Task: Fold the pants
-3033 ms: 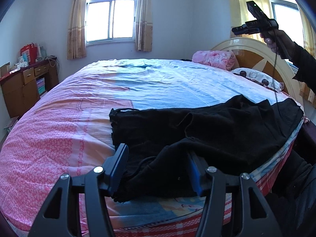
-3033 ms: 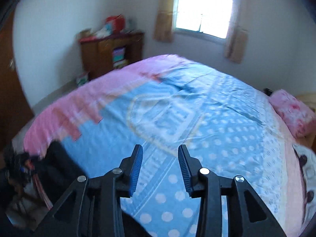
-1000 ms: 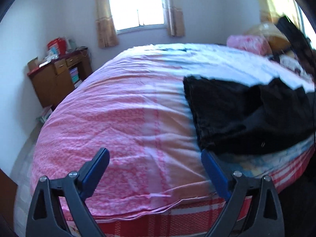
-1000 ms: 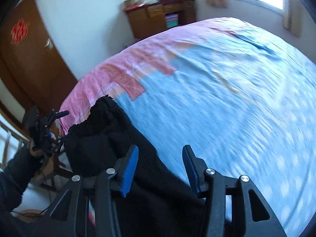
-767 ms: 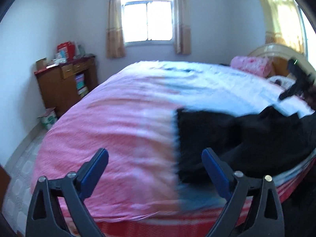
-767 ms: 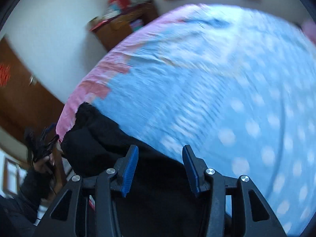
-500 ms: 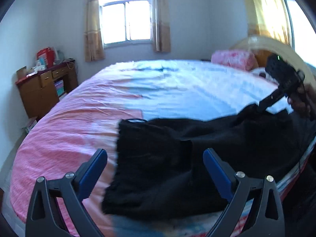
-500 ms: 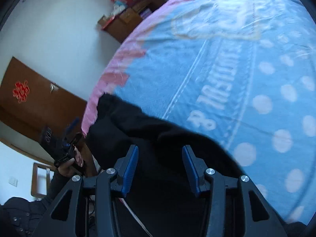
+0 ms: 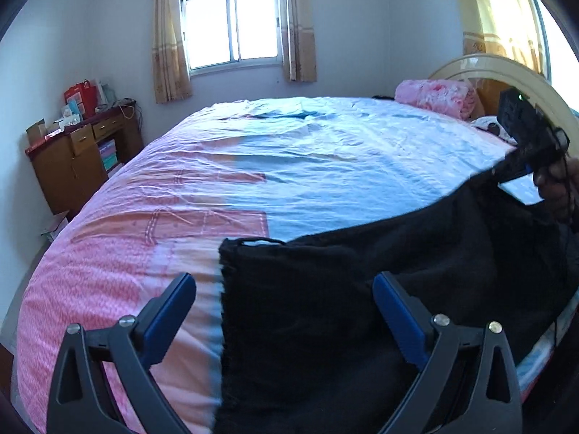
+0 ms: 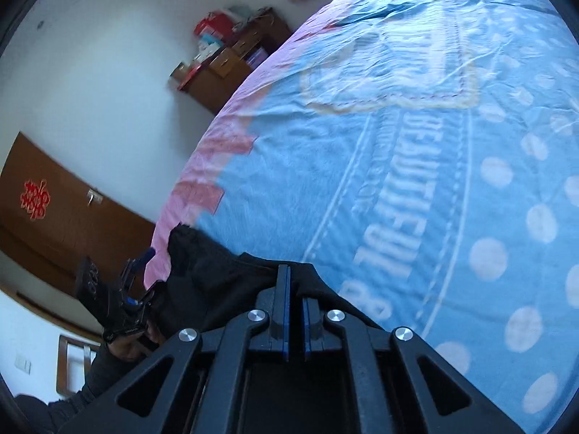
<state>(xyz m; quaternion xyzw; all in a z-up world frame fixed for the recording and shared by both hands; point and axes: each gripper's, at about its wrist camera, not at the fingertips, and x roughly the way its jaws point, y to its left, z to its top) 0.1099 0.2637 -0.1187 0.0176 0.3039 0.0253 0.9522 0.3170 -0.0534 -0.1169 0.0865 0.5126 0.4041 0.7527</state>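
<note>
Black pants (image 9: 325, 311) lie at the near edge of the bed (image 9: 202, 188). My left gripper (image 9: 284, 303) is wide open, its blue pads either side of the pants' left end, above the cloth. My right gripper (image 10: 295, 300) is shut on the black pants (image 10: 217, 271) at their far right end and holds that end raised off the bed. It also shows in the left wrist view (image 9: 524, 144) at the right, with cloth hanging from it. The left gripper appears small in the right wrist view (image 10: 119, 303).
The bed has a pink and blue cover (image 10: 434, 144). A pink pillow (image 9: 434, 94) and the headboard (image 9: 506, 72) are at the far right. A wooden cabinet (image 9: 76, 159) stands by the left wall. A brown door (image 10: 43, 209) is behind.
My right gripper has closed on the pants' end and lifted it. My left gripper stayed wide open and swung back to face the pants' left end.
</note>
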